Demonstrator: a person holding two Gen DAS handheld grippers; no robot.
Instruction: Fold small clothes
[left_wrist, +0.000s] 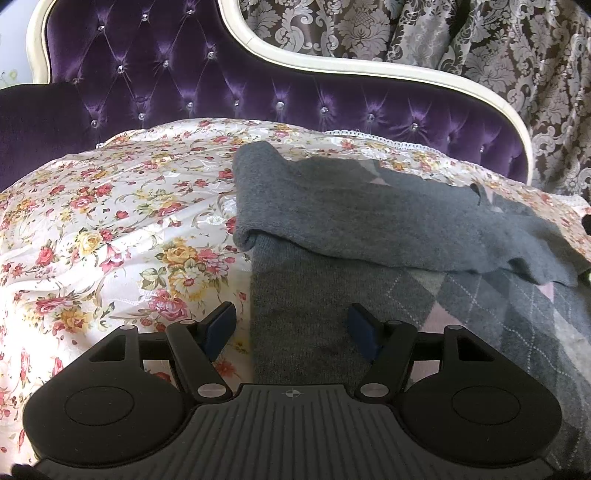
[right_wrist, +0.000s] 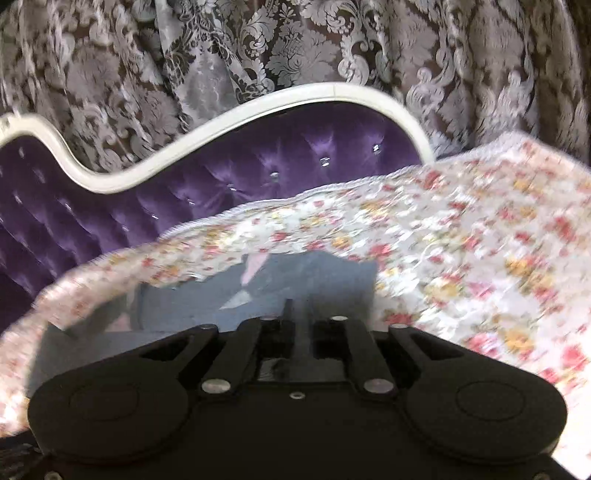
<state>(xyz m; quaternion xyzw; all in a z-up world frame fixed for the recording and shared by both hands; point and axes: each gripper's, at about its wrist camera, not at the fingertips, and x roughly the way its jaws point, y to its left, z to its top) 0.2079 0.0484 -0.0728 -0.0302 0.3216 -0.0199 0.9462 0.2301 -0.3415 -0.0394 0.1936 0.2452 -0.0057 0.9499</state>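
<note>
On floral bedspread (left_wrist: 110, 206), half-folded grey sweater (left_wrist: 351, 206).

No readable text, label, brand or number shows in either view, though the right wrist view is perhaps too blurred to reveal any small print.

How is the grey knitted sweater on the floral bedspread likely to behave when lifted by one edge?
The grey sweater will probably flop and drape: one layer already lies folded over with soft, rounded edges. Its thick fuzzy knit suggests it grips rather than slips. It likely sags under its own weight.
</note>
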